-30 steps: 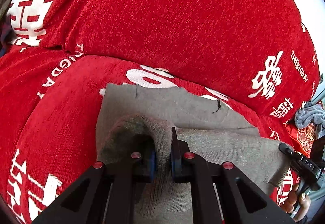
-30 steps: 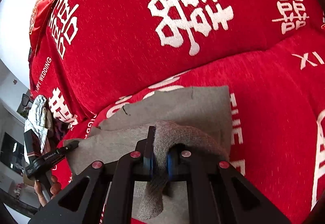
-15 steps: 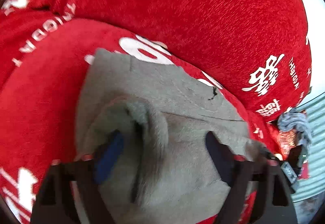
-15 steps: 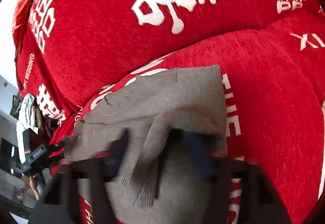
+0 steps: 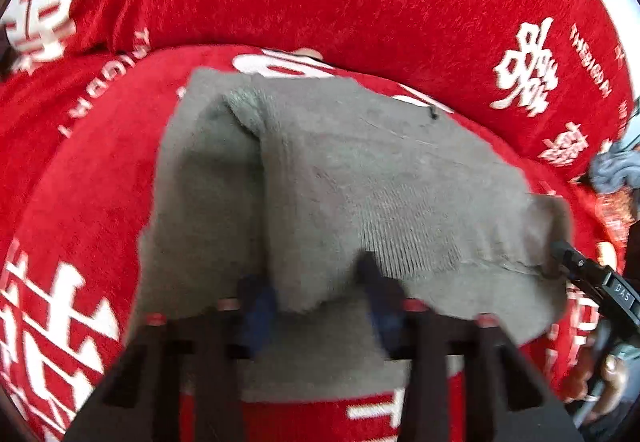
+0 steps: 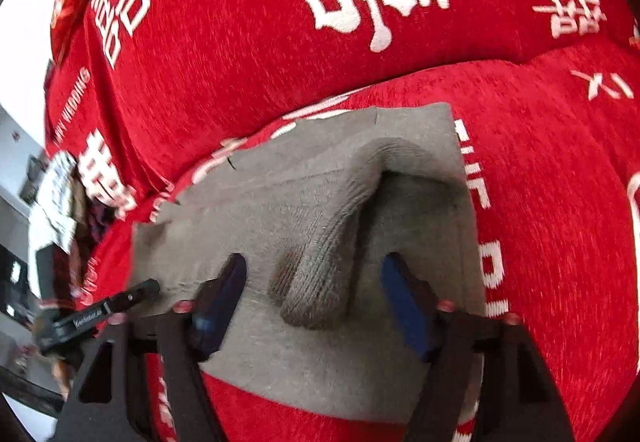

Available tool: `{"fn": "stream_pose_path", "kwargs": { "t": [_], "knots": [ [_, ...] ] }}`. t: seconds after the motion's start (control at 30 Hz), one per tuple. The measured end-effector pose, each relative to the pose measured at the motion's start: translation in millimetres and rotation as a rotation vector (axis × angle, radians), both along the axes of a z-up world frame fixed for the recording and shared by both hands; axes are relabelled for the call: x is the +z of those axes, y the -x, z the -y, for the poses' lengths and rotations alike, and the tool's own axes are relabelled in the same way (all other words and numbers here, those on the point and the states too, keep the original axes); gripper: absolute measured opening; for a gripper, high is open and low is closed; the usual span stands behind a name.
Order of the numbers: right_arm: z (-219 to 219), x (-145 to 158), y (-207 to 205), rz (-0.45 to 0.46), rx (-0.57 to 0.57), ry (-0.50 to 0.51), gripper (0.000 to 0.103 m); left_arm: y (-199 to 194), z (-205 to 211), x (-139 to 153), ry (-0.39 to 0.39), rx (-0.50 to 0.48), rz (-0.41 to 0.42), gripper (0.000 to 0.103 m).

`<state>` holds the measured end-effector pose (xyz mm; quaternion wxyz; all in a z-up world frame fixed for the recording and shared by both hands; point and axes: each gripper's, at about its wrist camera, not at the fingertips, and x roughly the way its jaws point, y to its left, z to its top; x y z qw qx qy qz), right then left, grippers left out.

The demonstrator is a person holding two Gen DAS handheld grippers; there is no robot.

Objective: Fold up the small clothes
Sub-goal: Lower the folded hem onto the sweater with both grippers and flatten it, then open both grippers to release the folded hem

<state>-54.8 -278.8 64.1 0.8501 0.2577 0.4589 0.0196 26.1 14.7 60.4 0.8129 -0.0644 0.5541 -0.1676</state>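
A small grey knitted garment [image 5: 360, 181] lies folded on the red sofa seat, a raised ridge of cloth along each end. It also shows in the right wrist view [image 6: 320, 209]. My left gripper [image 5: 316, 306] is open, its blue-padded fingers either side of the garment's near edge, holding nothing. My right gripper [image 6: 316, 306] is open too, its fingers either side of a loose ribbed fold [image 6: 332, 258] that lies free. The other gripper's tip shows at the garment's far end in each view [image 5: 592, 282] [image 6: 108, 306].
The red sofa seat [image 5: 88, 169] and back cushion [image 6: 280, 41] carry white characters. A grey-blue cloth [image 5: 616, 169] lies at the far right of the left view. A white and dark bundle [image 6: 56, 197] sits beyond the sofa's left end.
Both grippers were shut on the garment's folded edge a second ago. They have opened and let it drop onto the lower layer, then drawn back slightly.
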Motion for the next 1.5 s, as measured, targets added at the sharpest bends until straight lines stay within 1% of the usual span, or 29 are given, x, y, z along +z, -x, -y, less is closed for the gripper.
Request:
{"fn": "stream_pose_path", "kwargs": {
  "t": [0.03,0.07,0.1,0.17,0.23,0.27,0.43,0.6,0.67,0.73,0.83,0.93,1.03,1.07,1.1,1.17,1.2,1.23,1.27,1.3,1.33,1.37,1.43,1.5],
  "knots": [
    [-0.6,-2.5,-2.7,-0.019,0.006,0.003,0.010,-3.2,-1.4,1.4,0.031,-0.003,-0.018,0.011],
    [-0.2,-2.1,-2.7,-0.015,0.008,0.001,0.010,-4.7,-2.7,2.3,0.050,0.003,-0.033,0.011],
    [-0.2,2.5,-0.4,0.012,0.019,-0.006,0.010,-6.1,-6.8,5.8,0.066,0.018,-0.035,0.011],
    [0.3,15.7,5.6,0.074,0.038,-0.026,0.010,-7.2,-13.1,16.9,0.088,0.035,0.001,0.011],
    [3.8,24.5,6.6,0.107,0.033,-0.058,0.010,-10.4,-13.6,23.6,0.100,0.048,0.016,0.011],
    [8.6,27.7,4.1,0.117,0.021,-0.084,0.010,-14.4,-14.1,26.5,0.106,0.058,0.019,0.011],
    [27.2,32.0,-18.2,0.133,-0.022,-0.157,0.010,-37.1,-10.2,35.0,0.130,0.080,0.025,0.011],
    [46.1,29.7,-49.6,0.120,-0.082,-0.206,0.010,-61.6,-0.1,40.2,0.115,0.080,0.043,0.011],
    [48.6,26.2,-61.3,0.105,-0.090,-0.190,0.010,-71.8,5.8,38.0,0.100,0.078,0.044,0.011],
    [49.6,21.9,-73.0,0.088,-0.093,-0.178,0.010,-84.1,11.2,30.9,0.080,0.078,0.034,0.011],
    [51.2,14.9,-88.6,0.069,-0.105,-0.167,0.010,-101.0,14.8,19.2,0.072,0.090,0.011,0.011],
    [55.8,5.2,-102.4,0.050,-0.126,-0.190,0.010,-115.6,16.6,9.0,0.080,0.103,-0.011,0.011],
    [59.1,-7.4,-114.0,0.024,-0.130,-0.216,0.014,-127.3,17.6,-2.8,0.073,0.125,-0.036,0.011],
    [59.7,-11.9,-116.6,0.011,-0.132,-0.219,0.015,-130.6,17.4,-8.9,0.086,0.124,-0.061,0.011],
    [60.6,-17.2,-118.9,-0.007,-0.134,-0.225,0.016,-132.0,17.2,-13.3,0.095,0.121,-0.077,0.013],
    [62.3,-25.1,-120.8,-0.029,-0.136,-0.228,0.020,-133.4,15.7,-19.8,0.101,0.120,-0.096,0.043],
    [63.1,-26.5,-121.1,-0.035,-0.135,-0.227,0.022,-133.0,12.7,-20.0,0.104,0.133,-0.086,0.075],
    [64.5,-26.9,-120.6,-0.040,-0.138,-0.224,0.032,-131.6,9.3,-17.7,0.112,0.153,-0.064,0.087],
    [66.5,-25.7,-118.7,-0.032,-0.147,-0.221,0.046,-129.6,5.3,-14.6,0.121,0.176,-0.037,0.087],
    [69.6,-23.3,-115.0,-0.012,-0.161,-0.222,0.055,-128.9,2.7,-12.6,0.135,0.179,-0.029,0.087],
    [73.0,-19.8,-110.2,0.013,-0.178,-0.224,0.069,-129.1,1.2,-11.8,0.143,0.173,-0.034,0.087],
    [75.8,-16.9,-106.2,0.029,-0.192,-0.223,0.072,-128.5,-0.3,-10.6,0.145,0.168,-0.037,0.087],
    [80.7,-8.3,-98.0,0.053,-0.207,-0.199,0.072,-124.4,-3.6,-4.5,0.127,0.158,-0.007,0.087],
    [78.7,2.3,-92.9,0.086,-0.191,-0.145,0.072,-121.3,-4.0,1.6,0.099,0.154,0.032,0.087]
  ]
}}
